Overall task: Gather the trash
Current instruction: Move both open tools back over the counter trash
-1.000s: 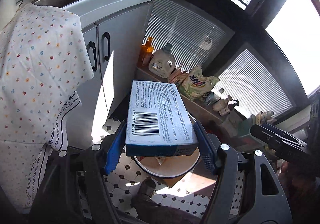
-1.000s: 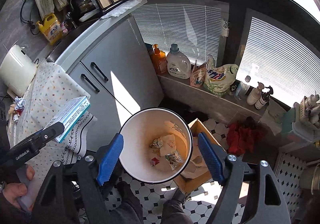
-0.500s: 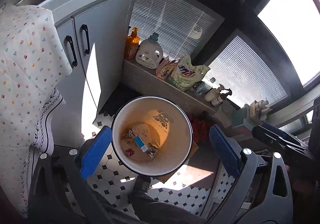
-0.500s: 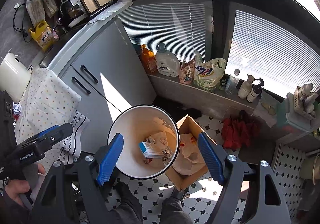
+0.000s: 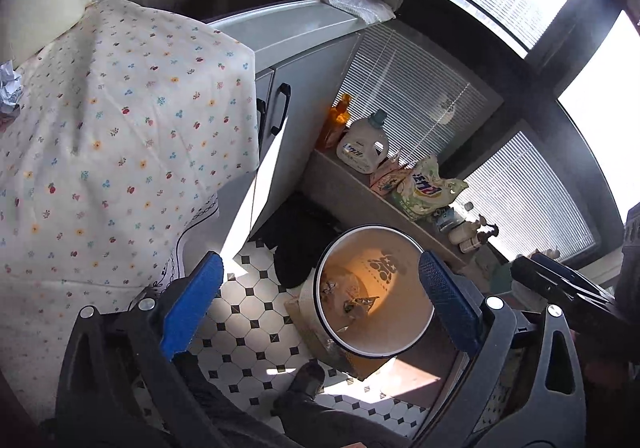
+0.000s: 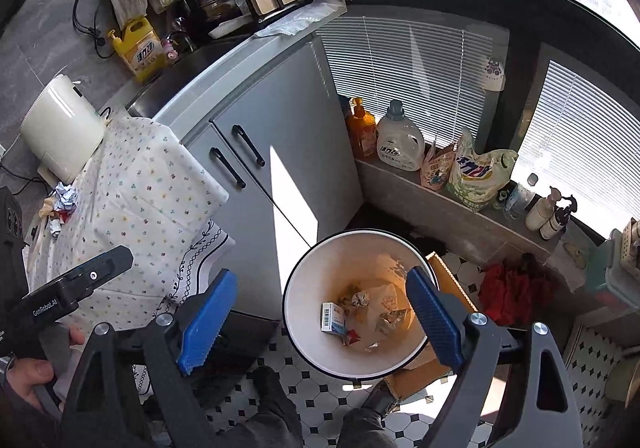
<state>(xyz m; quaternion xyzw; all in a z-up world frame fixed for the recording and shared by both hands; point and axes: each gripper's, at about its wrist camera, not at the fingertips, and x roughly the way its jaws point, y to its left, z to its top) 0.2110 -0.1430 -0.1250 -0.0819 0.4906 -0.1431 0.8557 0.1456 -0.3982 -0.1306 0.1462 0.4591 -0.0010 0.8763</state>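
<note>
Left hand-held gripper (image 5: 316,310): black frame, blue ribbed pads, jaws spread wide, nothing between them; tilted steeply down over the tiled floor (image 5: 248,324).
Right hand-held gripper (image 6: 320,322): same build, jaws opening, nothing between them; angled down above the bin.
Trash bin (image 6: 304,280): round, white, dark rim, standing on the floor just right of the grey cabinet (image 6: 280,151). Inside lie a small white-and-blue box (image 6: 333,319) with a barcode and crumpled wrappers (image 6: 360,299).
Surface (image 6: 136,183) to the left: floral cloth, crumpled paper (image 6: 66,195) at its far end.
Left gripper body reads "GenRobot.AI".
</note>
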